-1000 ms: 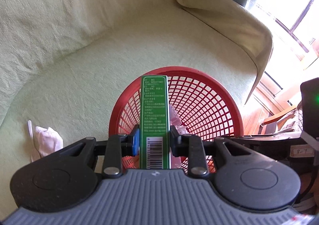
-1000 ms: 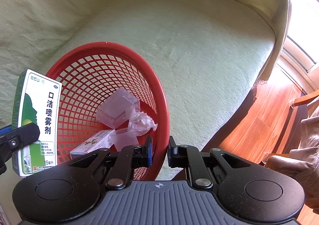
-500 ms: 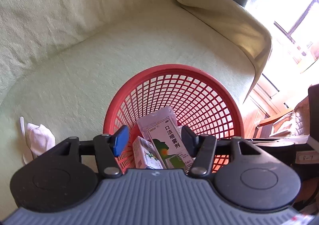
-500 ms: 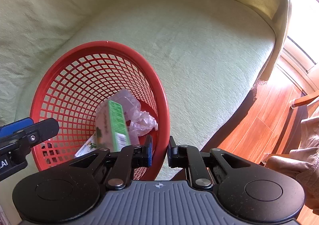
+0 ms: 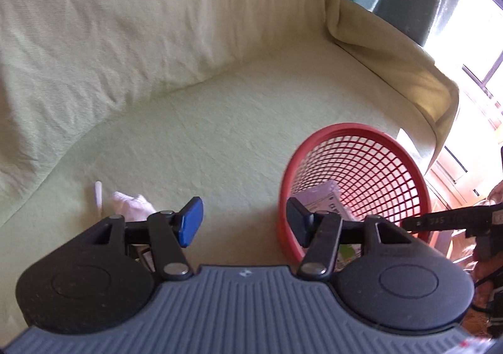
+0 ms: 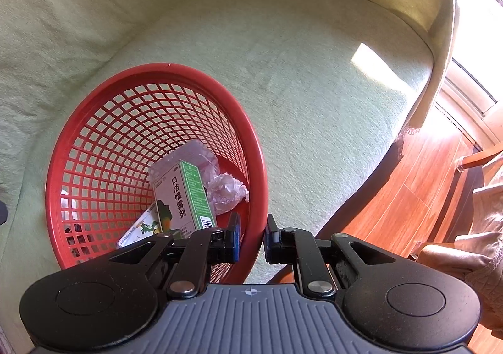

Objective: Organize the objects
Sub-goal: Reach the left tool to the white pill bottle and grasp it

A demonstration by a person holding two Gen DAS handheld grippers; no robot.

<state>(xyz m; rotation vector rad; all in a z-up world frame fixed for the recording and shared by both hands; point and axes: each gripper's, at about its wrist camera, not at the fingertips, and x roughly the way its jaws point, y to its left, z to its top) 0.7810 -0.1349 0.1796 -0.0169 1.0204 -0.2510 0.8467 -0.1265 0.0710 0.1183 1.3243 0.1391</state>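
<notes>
A red mesh basket [image 6: 157,68] stands on the pale green sofa seat. Inside it lies a green and white medicine box [image 6: 182,197] on top of a flat printed packet [image 6: 141,228], beside crumpled clear wrap [image 6: 226,190]. My right gripper [image 6: 251,241] is shut on the basket's near rim, one finger inside and one outside. My left gripper [image 5: 243,223] hangs open and empty over the seat, just left of the basket [image 5: 345,129]; its right finger overlaps the rim. A corner of the box [image 5: 327,203] shows behind that finger.
A crumpled white tissue [image 5: 132,208] and a thin white stick [image 5: 98,197] lie on the seat left of my left gripper. The sofa back [image 5: 157,24] and armrest [image 5: 393,49] wrap around the seat. Wooden floor [image 6: 408,197] lies beyond the sofa's right edge.
My left gripper opened and let go of the green box, which dropped into the basket. The left gripper then swung left, off the basket. The right gripper kept its grip on the rim.
</notes>
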